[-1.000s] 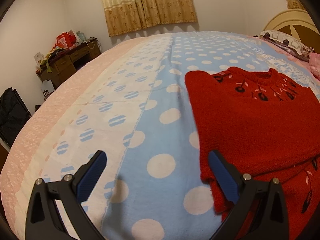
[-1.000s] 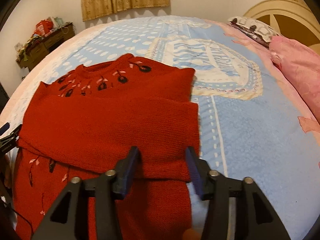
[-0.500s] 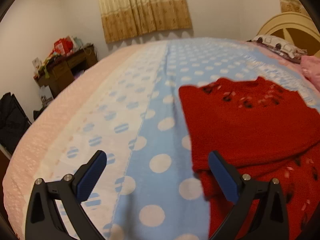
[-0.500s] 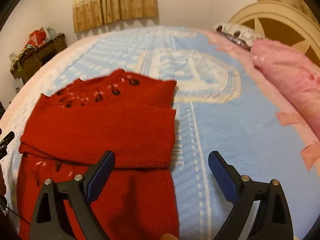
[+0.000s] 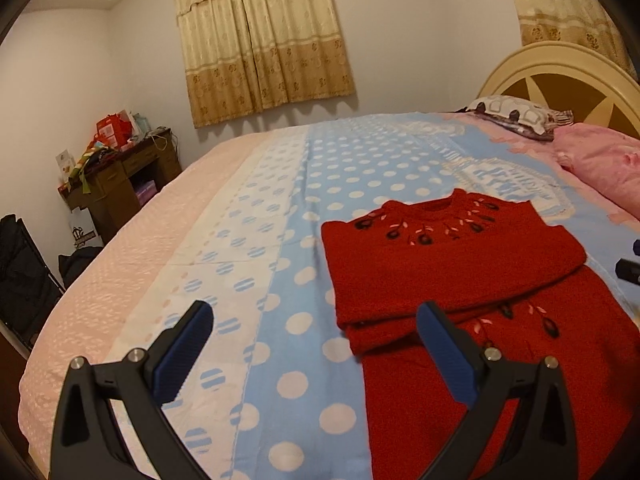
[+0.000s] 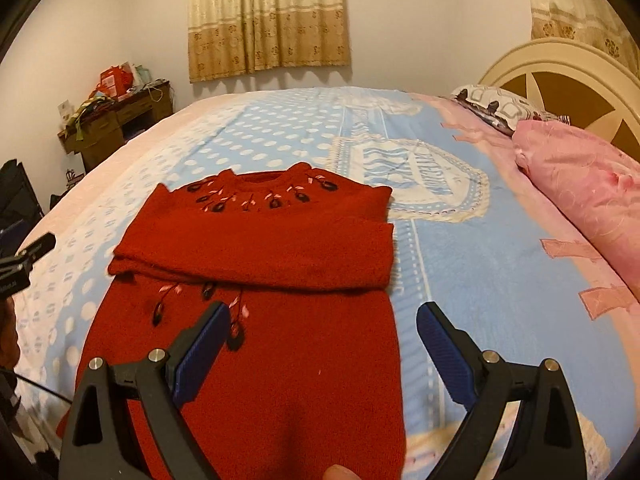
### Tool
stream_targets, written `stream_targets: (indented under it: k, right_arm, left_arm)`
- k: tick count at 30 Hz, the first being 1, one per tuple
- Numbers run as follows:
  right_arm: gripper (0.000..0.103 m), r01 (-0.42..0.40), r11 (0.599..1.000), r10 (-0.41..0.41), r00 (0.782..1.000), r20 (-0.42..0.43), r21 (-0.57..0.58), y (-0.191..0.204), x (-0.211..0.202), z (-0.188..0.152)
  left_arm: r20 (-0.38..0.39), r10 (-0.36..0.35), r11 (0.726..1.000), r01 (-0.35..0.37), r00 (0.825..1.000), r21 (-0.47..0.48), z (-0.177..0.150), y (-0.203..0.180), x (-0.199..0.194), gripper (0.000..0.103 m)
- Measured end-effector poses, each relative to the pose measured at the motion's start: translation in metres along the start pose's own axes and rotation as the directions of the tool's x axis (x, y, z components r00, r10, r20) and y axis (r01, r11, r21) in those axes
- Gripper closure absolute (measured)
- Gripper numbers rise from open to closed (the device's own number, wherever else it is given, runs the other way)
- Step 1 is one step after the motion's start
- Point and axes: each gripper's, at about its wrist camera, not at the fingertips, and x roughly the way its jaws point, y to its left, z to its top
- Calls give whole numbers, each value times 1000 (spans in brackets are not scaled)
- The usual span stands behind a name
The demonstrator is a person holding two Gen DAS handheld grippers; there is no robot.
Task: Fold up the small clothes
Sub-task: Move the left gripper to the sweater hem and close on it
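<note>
A small red knitted sweater [image 6: 260, 280] with dark flower embroidery lies flat on the bed, neck away from me. Both sleeves are folded across the chest as a band [image 6: 256, 252]. It also shows in the left wrist view [image 5: 460, 280], to the right. My left gripper [image 5: 316, 344] is open and empty, above the bedspread just left of the sweater's left edge. My right gripper [image 6: 324, 340] is open and empty, held above the sweater's lower right part. The sweater's hem is hidden behind the grippers.
The bed is covered by a blue polka-dot and pink bedspread [image 5: 240, 240]. A pink quilt [image 6: 580, 184] and a patterned pillow [image 6: 492, 108] lie by the cream headboard [image 6: 560, 76] at right. A cluttered wooden desk [image 5: 120, 176] stands against the left wall.
My right gripper opened, letting go of the folded sleeve. Both grippers rose and pulled back from the sweater, so more of it shows.
</note>
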Motion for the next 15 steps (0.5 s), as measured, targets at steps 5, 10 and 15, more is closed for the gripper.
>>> stream_targets:
  k: [5, 10, 15]
  right_arm:
    - [9, -17, 1000, 16, 1000, -20, -16, 7, -10, -16]
    - [9, -32, 999, 32, 999, -29, -13, 13, -19, -30]
    - [9, -45, 999, 45, 998, -46, -7, 14, -26, -46]
  left_arm:
    - [1, -5, 1000, 5, 1000, 6, -8, 1, -14, 0]
    - [-13, -7, 1000, 7, 1000, 1, -20, 4, -22, 0]
    - [-38, -1, 1000, 0, 999, -18, -37, 13, -28, 0]
